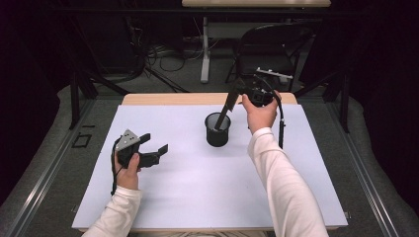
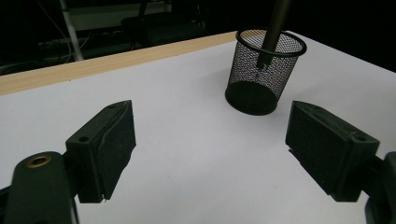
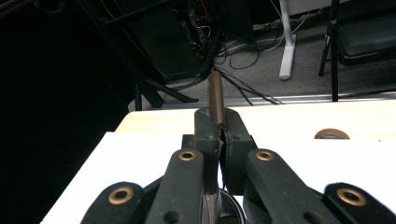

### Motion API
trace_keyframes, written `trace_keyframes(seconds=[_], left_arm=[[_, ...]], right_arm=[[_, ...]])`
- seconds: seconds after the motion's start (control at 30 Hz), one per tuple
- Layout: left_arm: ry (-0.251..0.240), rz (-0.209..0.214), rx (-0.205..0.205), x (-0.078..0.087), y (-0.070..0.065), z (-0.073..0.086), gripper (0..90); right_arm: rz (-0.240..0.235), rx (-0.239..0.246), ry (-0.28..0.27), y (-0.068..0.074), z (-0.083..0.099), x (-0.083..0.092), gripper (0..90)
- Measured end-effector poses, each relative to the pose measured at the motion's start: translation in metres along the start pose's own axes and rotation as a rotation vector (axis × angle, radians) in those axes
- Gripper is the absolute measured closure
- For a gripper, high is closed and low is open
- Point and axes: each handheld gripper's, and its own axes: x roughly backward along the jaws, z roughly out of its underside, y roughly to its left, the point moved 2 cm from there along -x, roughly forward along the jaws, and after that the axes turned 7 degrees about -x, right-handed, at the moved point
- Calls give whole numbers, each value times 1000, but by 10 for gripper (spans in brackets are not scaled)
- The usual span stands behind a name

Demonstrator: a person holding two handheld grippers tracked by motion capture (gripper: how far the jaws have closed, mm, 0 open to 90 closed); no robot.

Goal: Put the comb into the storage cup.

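Black jaws of the right gripper (image 3: pixel 219 140) are clamped tight on a slim dark-brown pen (image 3: pixel 215 98); approx. half its shaft sticks out past the jaw tips, the rest runs down betw. the pads. From the high view the pen slants, lower end already inside the black mesh cup (image 1: pixel 218 129), which sits directly below the jaws.

Handling, est.:
- Pen: light, rigid, smooth round barrel, so prone to rotate or slide in a flat-pad grip. Best hold is mid-shaft, pads square across the barrel, as now. Not fragile; a short drop into the cup should do no harm.
- Mesh cup: light wire, thin wall, no anchoring. A side push from the pen tip or jaws may tip or skid it on the white table sheet (image 1: pixel 197 187). If it must be steadied, pinch one wall at the rim, not the whole body.

Left gripper (image 1: pixel 149 148) rests well apart from the cup, jaws spread wide w/ nothing betw. them; the cup w/ the pen tip (image 2: pixel 264 60) lies ahead, beyond the jaw tips.
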Motion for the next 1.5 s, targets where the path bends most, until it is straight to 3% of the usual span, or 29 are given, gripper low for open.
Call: trace_keyframes(seconds=[0.8, 1.5], left_arm=[[1, 3, 0, 0, 0, 0, 162], [3, 1, -2, 0, 0, 0, 162]], right_arm=[[-2, -17, 40, 1, 22, -23, 876], [9, -18, 52, -4, 34, -31, 876]])
